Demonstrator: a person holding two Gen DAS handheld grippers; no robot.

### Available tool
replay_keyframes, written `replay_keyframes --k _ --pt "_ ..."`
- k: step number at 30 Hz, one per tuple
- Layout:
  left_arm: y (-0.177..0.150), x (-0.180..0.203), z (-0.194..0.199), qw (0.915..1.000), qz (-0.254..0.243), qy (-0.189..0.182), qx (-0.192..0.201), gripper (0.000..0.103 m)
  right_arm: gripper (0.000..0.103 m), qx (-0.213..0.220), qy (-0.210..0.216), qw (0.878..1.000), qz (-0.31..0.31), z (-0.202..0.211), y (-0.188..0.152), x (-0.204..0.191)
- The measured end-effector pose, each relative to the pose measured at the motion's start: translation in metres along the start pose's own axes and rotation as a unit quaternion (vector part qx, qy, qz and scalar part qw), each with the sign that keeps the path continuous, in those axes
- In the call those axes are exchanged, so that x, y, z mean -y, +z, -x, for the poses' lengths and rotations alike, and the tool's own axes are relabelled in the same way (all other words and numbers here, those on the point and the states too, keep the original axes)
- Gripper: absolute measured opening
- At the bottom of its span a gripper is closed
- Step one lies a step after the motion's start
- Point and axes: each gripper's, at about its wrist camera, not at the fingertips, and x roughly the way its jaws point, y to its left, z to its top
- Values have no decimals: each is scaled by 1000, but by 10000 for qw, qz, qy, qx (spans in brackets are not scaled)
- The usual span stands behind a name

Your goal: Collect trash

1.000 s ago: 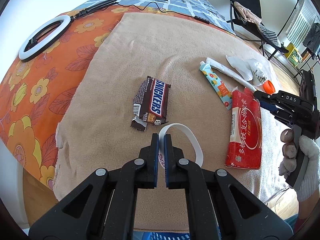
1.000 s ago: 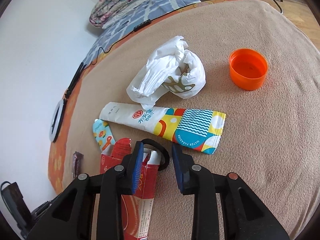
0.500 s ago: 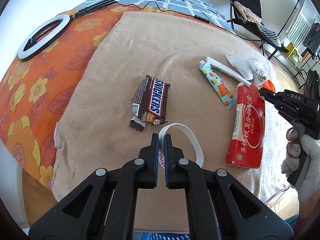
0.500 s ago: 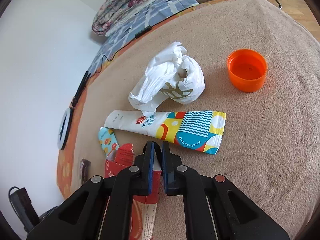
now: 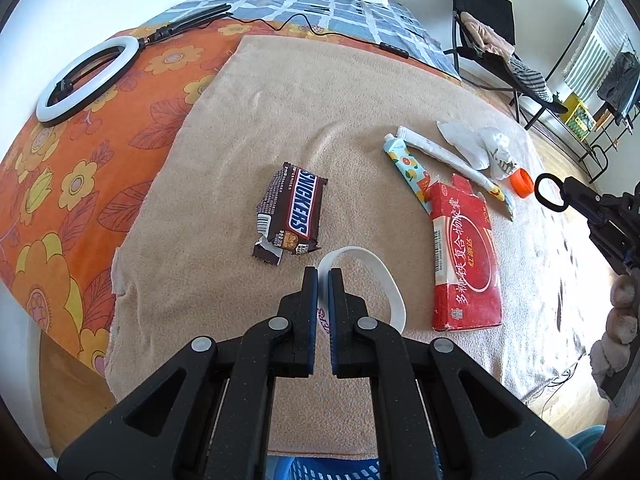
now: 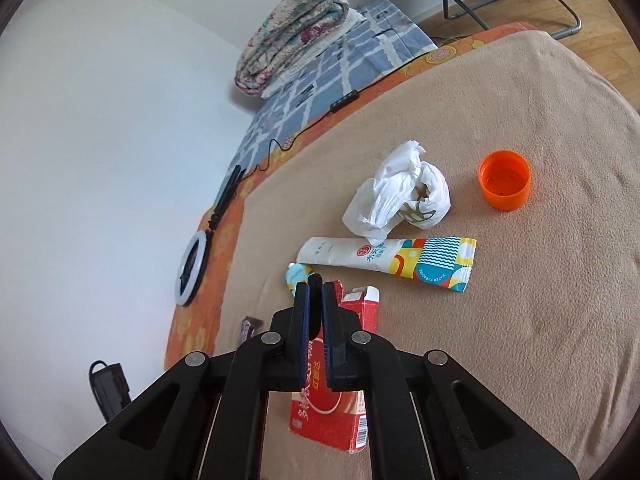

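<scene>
We had left gripper (image 5: 323, 274) clamped on white band (image 5: 384, 280), thin, limp loop, edge between jaws, rest lying on beige blanket (image 5: 280, 100). Right gripper (image 6: 315, 292) pinched black ring (image 5: 549, 192), lifted clear of blanket: light, likely springy. Judged both weightless, liable to slip; firm pinch across strip best. Snickers wrapper (image 5: 294, 210), red carton (image 5: 466, 256), tubes, tissue, orange cap (image 6: 505, 184) remained uncollected.
</scene>
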Motion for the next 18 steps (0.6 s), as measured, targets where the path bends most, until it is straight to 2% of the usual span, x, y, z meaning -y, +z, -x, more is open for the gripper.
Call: replay_keyframes --k 6,13,18 --pt "-11 6 24 9996 -197 -125 128 3 4 -133 -77 9983 559 23 -27 -24" --pt "-37 20 58 9974 -607 -187 344 3 4 -294 -379 9906 1280 46 -74 -47" --pt "-63 28 65 9956 -874 -194 257 3 4 -489 -593 9823 1705 54 -113 -55"
